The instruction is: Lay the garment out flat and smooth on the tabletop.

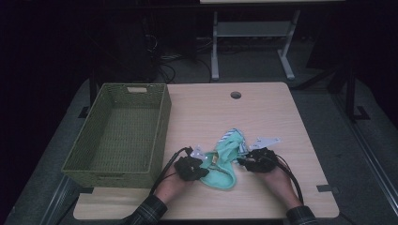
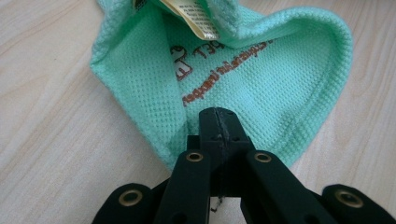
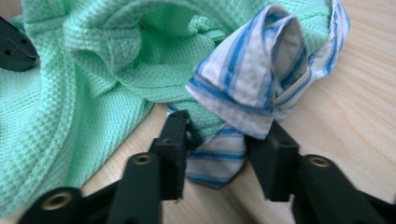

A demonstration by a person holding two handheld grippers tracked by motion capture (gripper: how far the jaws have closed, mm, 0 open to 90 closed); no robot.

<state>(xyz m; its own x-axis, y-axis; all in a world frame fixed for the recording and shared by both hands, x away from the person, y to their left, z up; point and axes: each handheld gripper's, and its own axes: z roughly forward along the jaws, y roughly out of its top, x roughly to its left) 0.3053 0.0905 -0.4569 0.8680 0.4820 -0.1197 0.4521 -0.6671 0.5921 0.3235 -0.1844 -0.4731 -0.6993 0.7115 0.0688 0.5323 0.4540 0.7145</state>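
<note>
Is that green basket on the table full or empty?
Empty: the green basket shows bare woven floor in the high view; the mint garment lies outside it on the table.

Two black handheld grippers: the left gripper [image 1: 202,165] and the right gripper [image 1: 243,158] each carry a pale grey three-cornered plate on top and trail a black cable back past the wrists. Seen close, the jaws are matte black, blocky links with brass-coloured rivet eyelets at the pivots and small dark screws near the tips. The person's sleeves [image 1: 149,212] are a dark plaid with fine light lines.
</note>
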